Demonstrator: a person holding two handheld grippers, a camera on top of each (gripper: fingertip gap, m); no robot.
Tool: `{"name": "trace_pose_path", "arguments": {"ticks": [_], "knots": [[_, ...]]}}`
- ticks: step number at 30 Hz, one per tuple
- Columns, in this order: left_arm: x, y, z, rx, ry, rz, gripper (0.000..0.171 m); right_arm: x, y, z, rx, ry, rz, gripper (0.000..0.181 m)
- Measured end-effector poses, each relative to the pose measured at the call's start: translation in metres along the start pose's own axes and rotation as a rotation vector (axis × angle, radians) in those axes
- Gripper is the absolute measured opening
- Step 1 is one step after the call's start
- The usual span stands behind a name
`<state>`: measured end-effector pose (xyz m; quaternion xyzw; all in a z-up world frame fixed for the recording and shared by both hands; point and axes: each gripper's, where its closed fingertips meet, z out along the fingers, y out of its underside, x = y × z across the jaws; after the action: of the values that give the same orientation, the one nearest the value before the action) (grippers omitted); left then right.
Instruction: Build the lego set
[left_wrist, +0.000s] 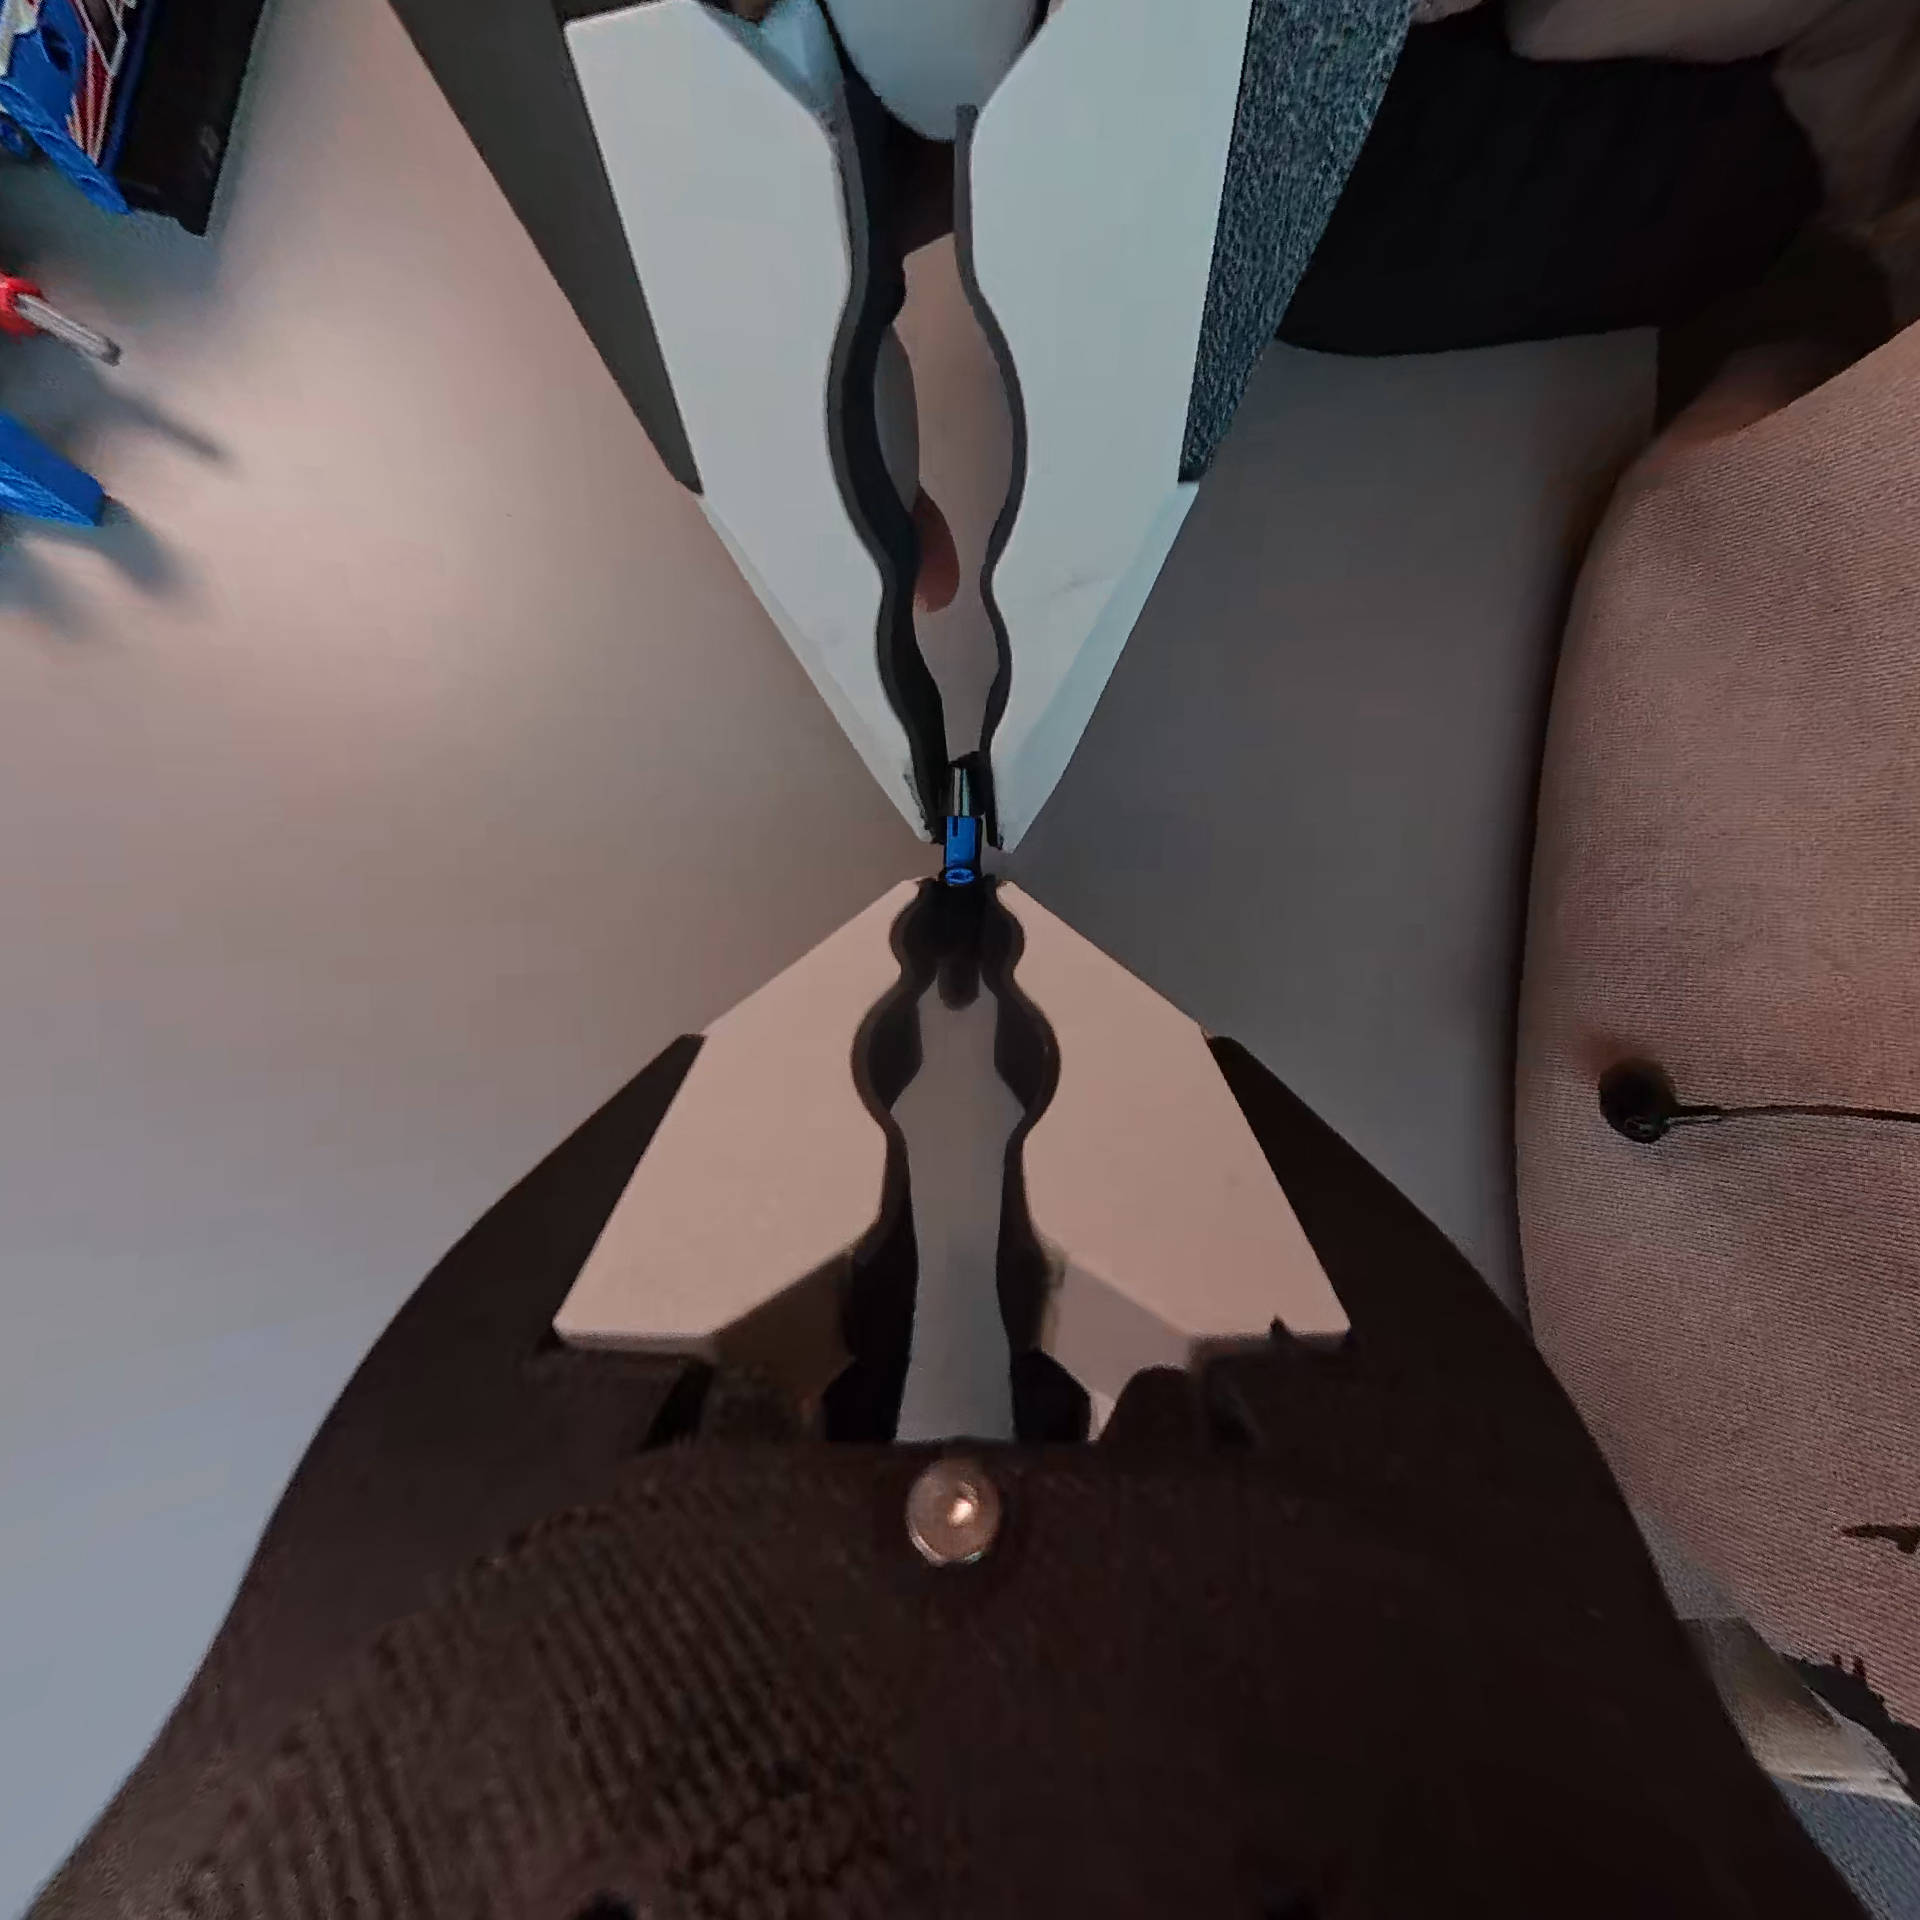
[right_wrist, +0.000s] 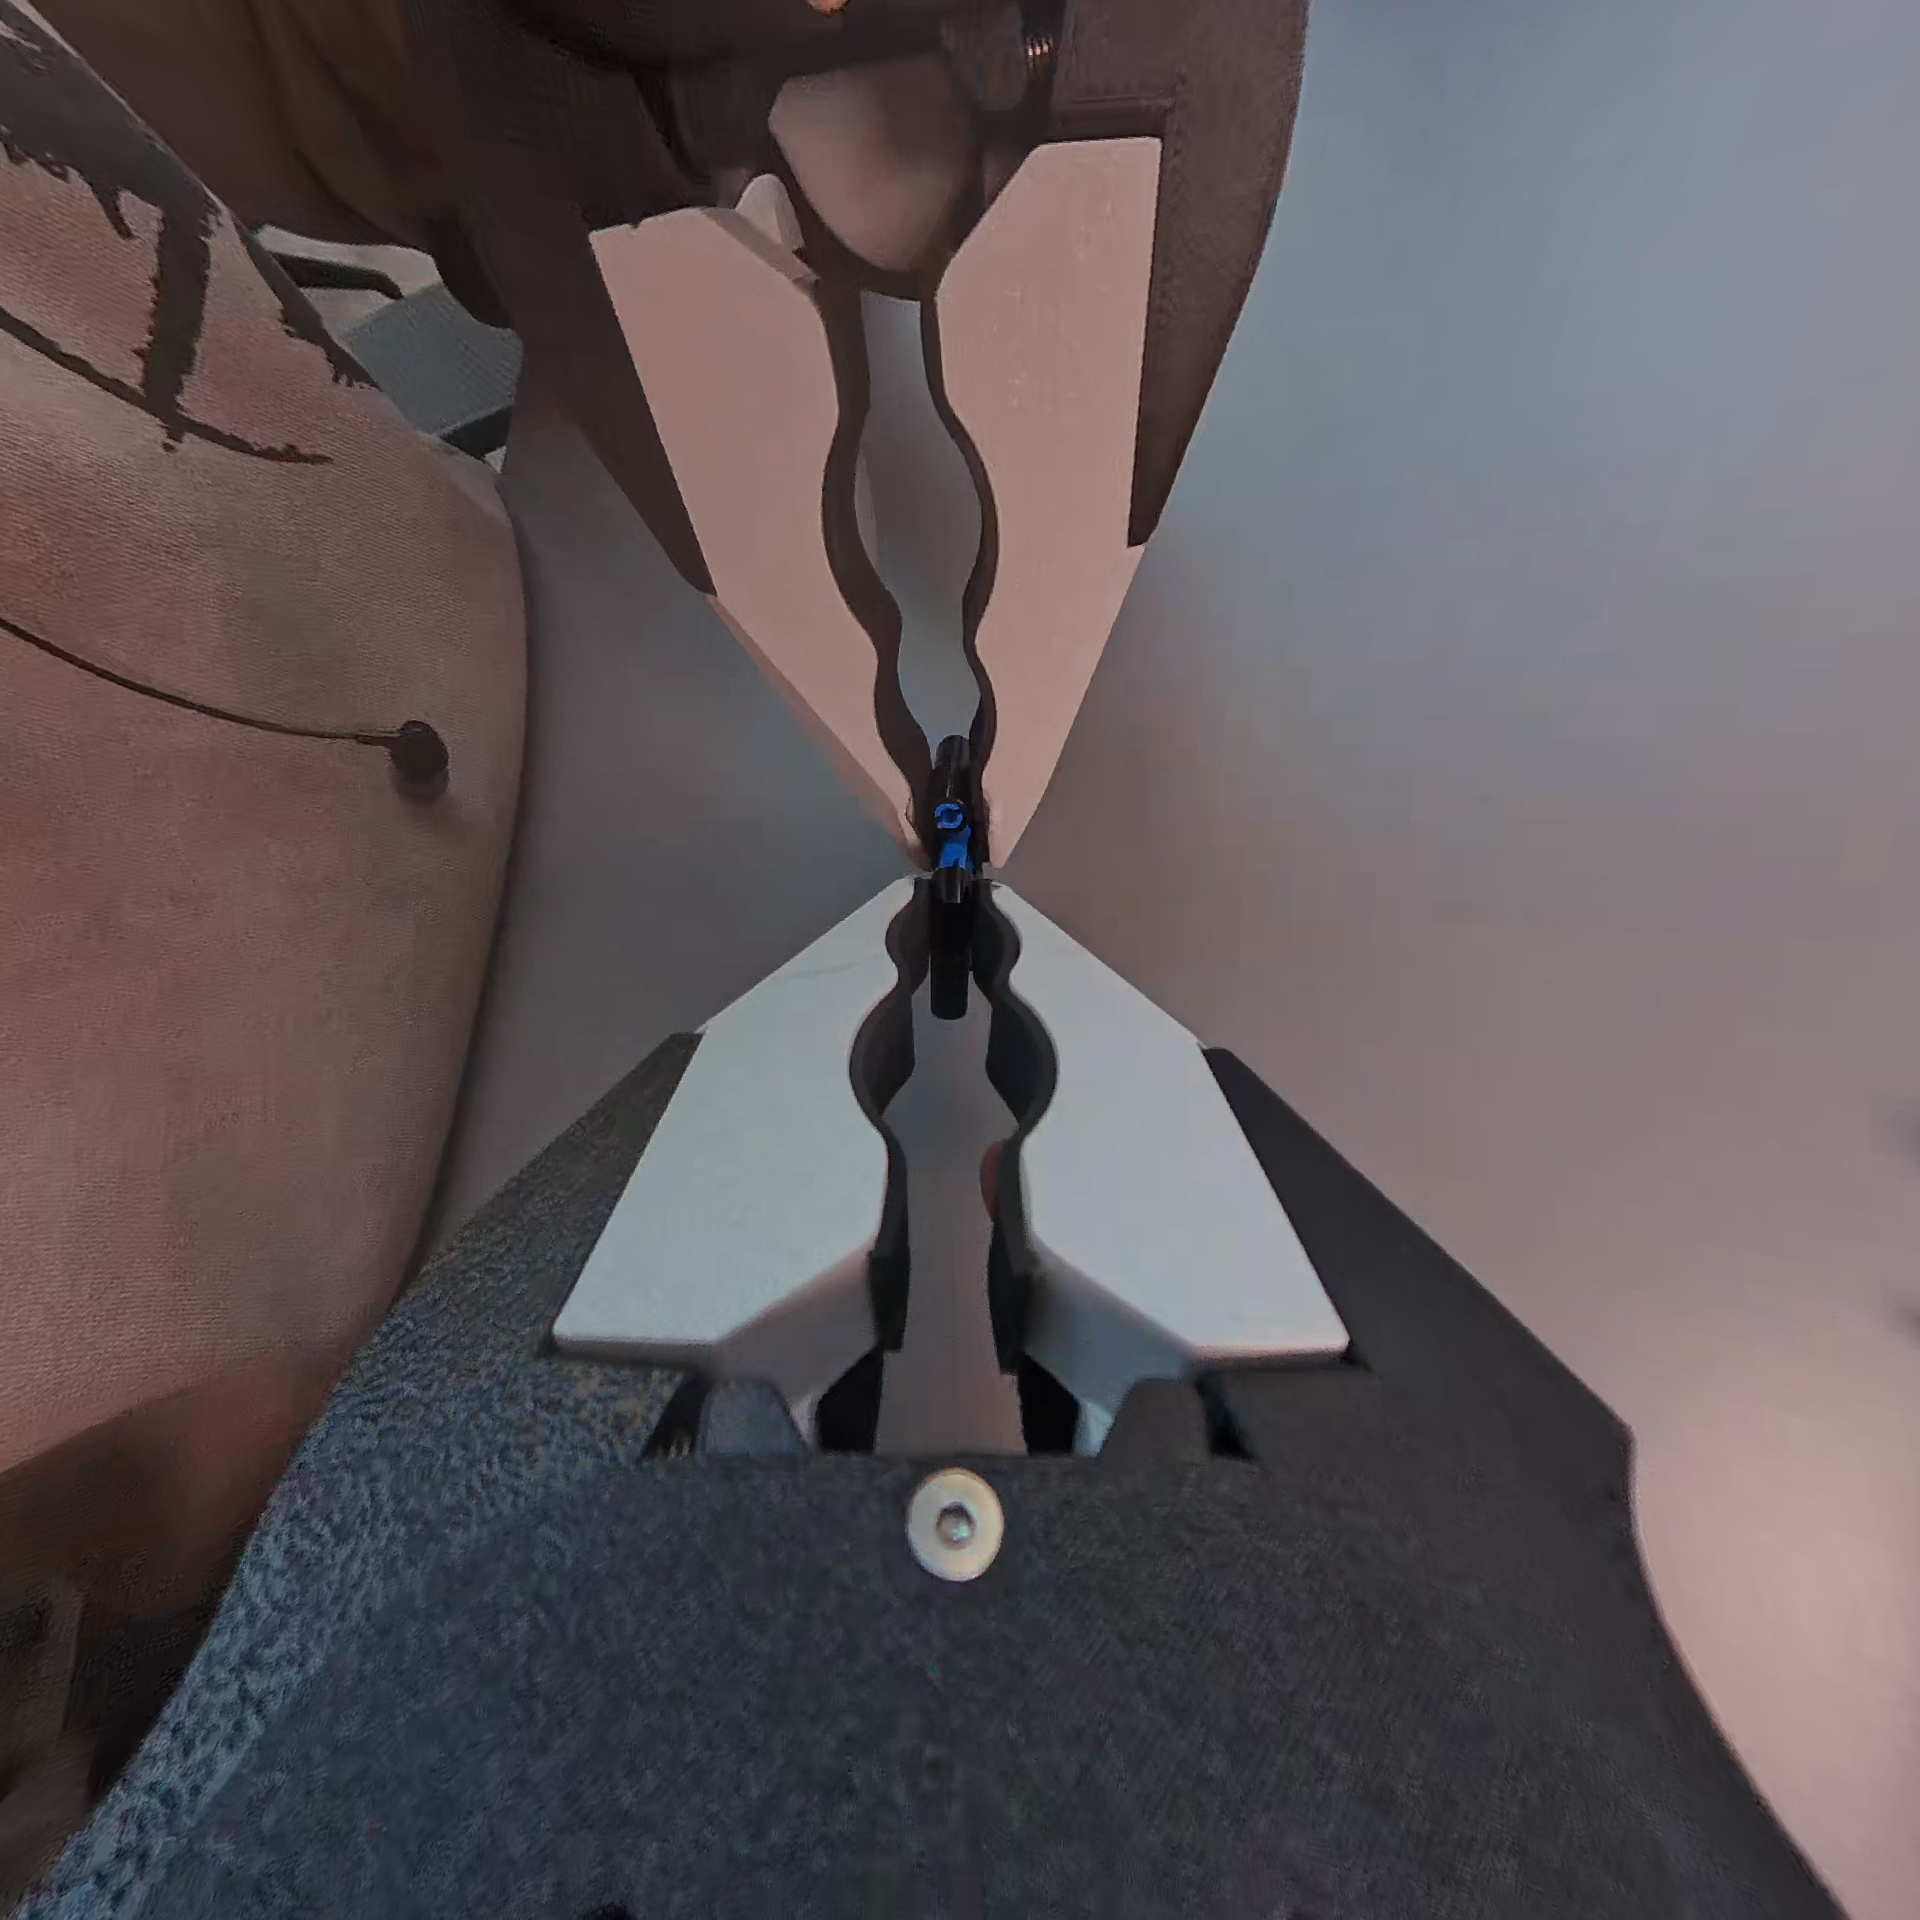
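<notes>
left gripper and right gripper point straight at each other, tips nearly touching; both sets of jaws pinched nearly closed, right on a black piece with a blue pin that reaches into the left's tips

Two tools, one blue pin, one black piece (tip-to-tip)
</notes>
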<state>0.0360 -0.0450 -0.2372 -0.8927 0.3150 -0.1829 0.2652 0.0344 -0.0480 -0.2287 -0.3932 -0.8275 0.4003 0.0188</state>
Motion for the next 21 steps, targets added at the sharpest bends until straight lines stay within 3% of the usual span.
{"name": "trace_pose_path", "arguments": {"ticks": [8,16,21], "knots": [[0.003,0.001,0.0,-0.038,-0.003,0.073,0.005,-0.001,0.0,0.001,-0.026,0.023,-0.036,0.004],[-0.001,0.003,0.006,0.124,0.173,-0.123,0.006,0.006,-0.002,0.002,0.122,-0.028,0.026,0.005],[-0.003,0.005,0.006,0.16,0.177,-0.145,0.006,0.014,0.003,0.003,0.115,0.004,0.03,0.024]]}}
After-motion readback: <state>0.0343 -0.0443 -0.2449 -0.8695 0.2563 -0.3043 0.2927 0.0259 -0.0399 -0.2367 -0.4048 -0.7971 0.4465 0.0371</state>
